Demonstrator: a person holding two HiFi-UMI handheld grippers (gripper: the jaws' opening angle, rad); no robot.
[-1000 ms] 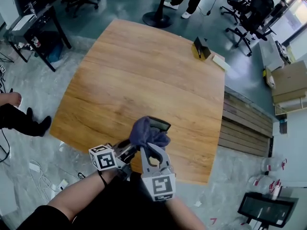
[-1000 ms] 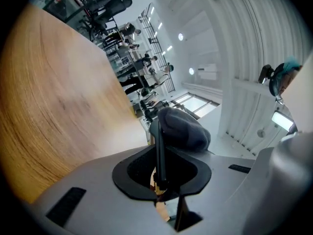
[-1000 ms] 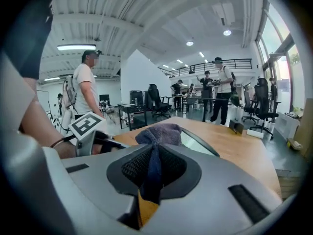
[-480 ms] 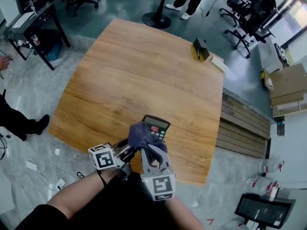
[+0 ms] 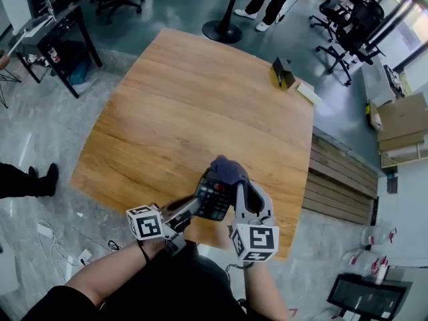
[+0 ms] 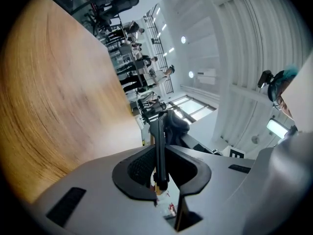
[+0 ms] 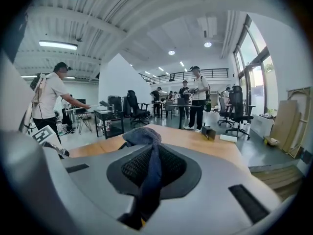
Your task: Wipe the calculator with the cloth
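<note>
Over the near edge of the wooden table (image 5: pixel 180 99), the left gripper (image 5: pixel 194 205) is clamped on the calculator (image 5: pixel 215 196), steadying it keys-up for wiping. It seems lifted clear of the table. The dark blue cloth (image 5: pixel 227 170) is bunched on the calculator's far end, where the right gripper (image 5: pixel 242 191) pinches it tight so it can rub.

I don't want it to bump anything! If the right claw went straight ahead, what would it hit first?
Probably the wooden table: the right claw, shut on the cloth, tilts slightly down toward it.
</note>
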